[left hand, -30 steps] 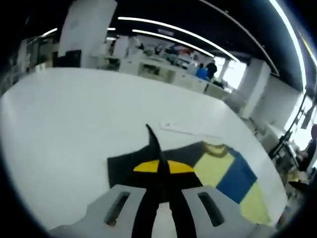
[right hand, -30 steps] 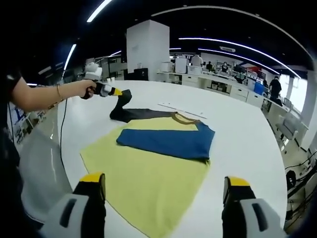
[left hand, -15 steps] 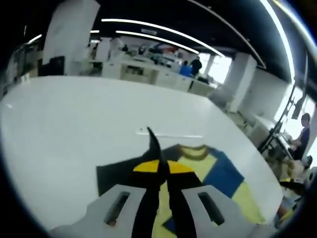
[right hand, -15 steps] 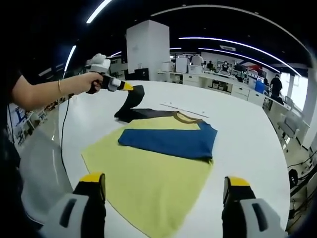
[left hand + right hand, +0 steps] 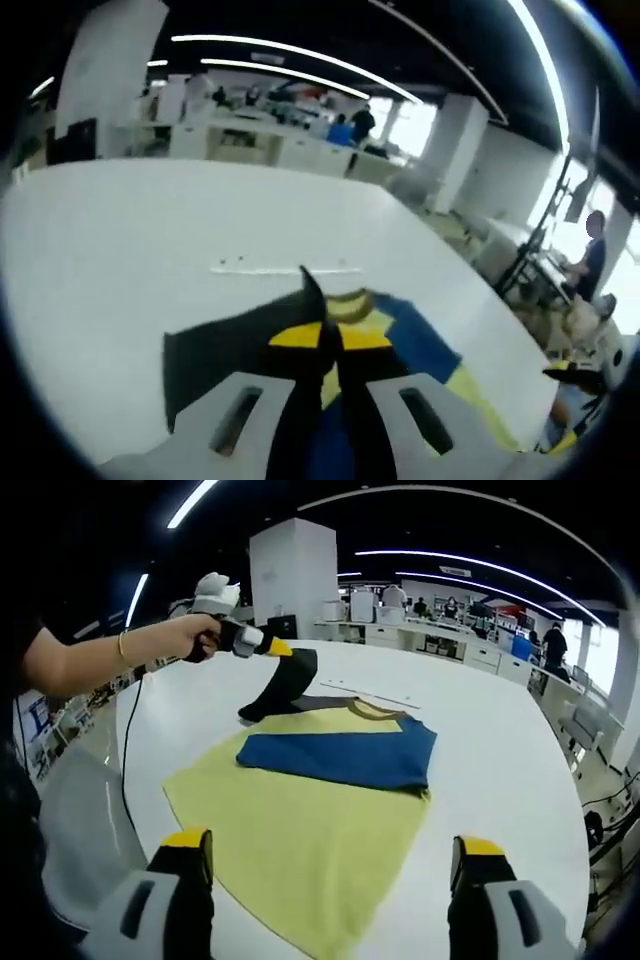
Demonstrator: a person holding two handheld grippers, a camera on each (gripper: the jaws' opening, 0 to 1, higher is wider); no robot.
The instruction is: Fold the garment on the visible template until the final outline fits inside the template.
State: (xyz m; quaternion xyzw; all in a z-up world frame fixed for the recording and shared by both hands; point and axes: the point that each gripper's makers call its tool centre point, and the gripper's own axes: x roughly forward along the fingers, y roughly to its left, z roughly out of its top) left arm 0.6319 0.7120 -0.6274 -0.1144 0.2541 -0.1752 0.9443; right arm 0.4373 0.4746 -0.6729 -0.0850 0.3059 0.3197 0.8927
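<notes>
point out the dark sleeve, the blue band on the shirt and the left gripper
dark sleeve (image 5: 285, 685), right gripper view, on its lifted middle
blue band (image 5: 340, 758), right gripper view, on its centre
left gripper (image 5: 285, 650), right gripper view, at its yellow tips

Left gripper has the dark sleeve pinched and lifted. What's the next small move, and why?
Probably carry the dark sleeve across over the blue panel and lower it. The left gripper holds the sleeve's end above the table, while the rest of the shirt lies flat. The right gripper is open and idle.
</notes>
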